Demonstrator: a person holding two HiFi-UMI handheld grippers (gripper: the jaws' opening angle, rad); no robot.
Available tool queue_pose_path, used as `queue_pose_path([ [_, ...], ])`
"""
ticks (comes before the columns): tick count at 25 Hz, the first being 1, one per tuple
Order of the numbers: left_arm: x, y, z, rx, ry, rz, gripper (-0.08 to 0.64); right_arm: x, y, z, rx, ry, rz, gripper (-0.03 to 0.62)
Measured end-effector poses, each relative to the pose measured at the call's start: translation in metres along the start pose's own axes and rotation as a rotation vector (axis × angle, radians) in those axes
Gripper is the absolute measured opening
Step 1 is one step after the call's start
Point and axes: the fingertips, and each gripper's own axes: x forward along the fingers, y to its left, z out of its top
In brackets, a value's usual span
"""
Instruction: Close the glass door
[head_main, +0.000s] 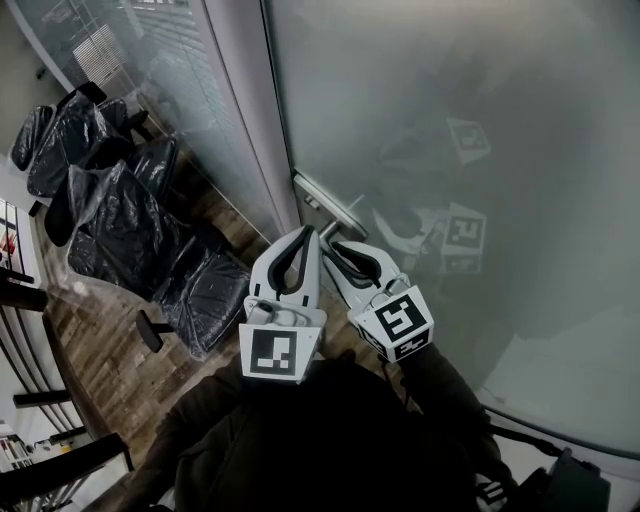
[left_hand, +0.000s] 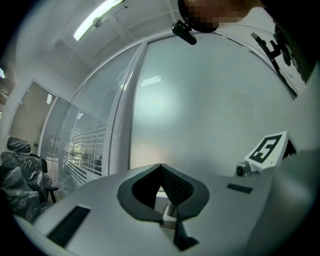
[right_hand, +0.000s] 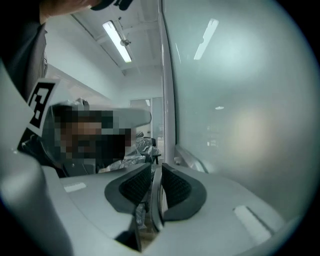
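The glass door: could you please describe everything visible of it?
The glass door is a tall frosted grey-green pane that faintly mirrors the marker cubes. Its edge stands beside a pale frame post. A flat metal handle juts out near that edge, and the right hand-held gripper is shut on it.

The head view looks steeply down from close above the left tongs (head_main: 304, 234) and right tongs (head_main: 336, 246), onto the door (head_main: 450, 120), handle (head_main: 325, 205) and chairs (head_main: 110, 200). The left tongs' view tilts up the door toward the ceiling (left_hand: 65, 35). The right tongs' view faces along the door's edge toward the chairs. All three share the door.
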Motion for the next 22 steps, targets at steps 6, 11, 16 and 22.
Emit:
queue_pose_path([
  [6,-0.003,0.000,0.006,0.010,-0.019,0.015,-0.003,-0.028,-0.004,0.045,-0.037,-0.122,-0.034,0.063],
  [11,-0.005,-0.006,0.003,0.014,0.008,0.014,-0.003,-0.042,-0.010,0.045,-0.014,-0.130,-0.080,0.018],
  [16,-0.002,-0.001,-0.002,0.029,0.007,0.020,-0.003,-0.046,-0.019,0.052,0.023,-0.197,-0.103,0.002],
  [22,-0.002,-0.004,-0.005,0.004,0.014,0.028,-0.003,-0.051,-0.015,0.053,0.038,-0.220,-0.113,0.002],
])
